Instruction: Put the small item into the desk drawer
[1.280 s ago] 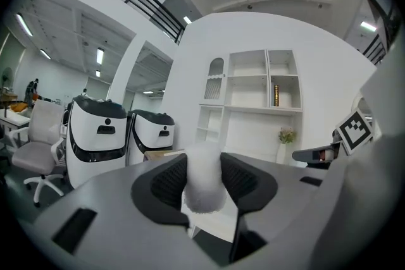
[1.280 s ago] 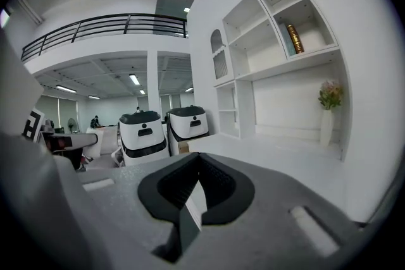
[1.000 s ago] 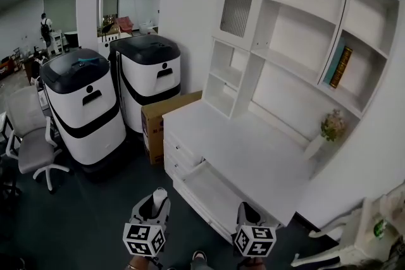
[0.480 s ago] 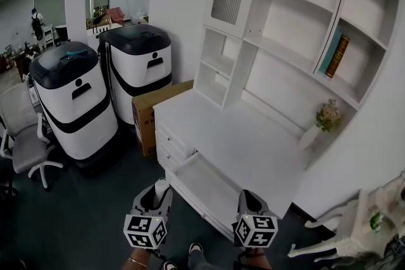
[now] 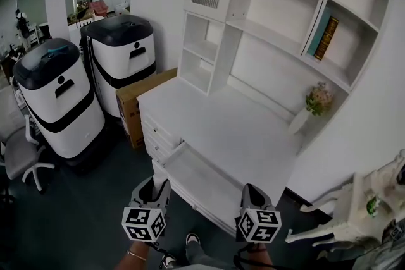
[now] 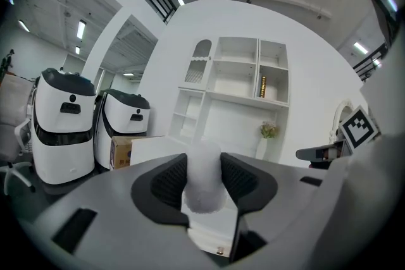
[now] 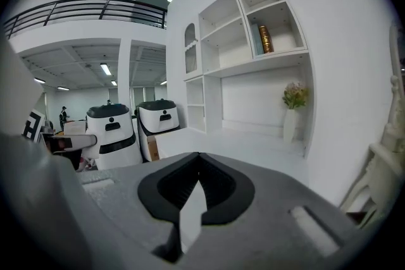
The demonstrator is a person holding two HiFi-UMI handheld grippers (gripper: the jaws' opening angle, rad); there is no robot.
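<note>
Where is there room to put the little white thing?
The open drawer looks bare, just ahead of the left gripper. The desk top is bare from the shelves to the flower vase. Crowded beside the desk: a cardboard box and bins.

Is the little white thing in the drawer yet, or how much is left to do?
Not yet. Done: the desk drawer is pulled open. In hand: the left gripper is clamped on the small white item, held in front of the desk. Left: carry it over the drawer and let go. The right gripper is shut and empty.
</note>
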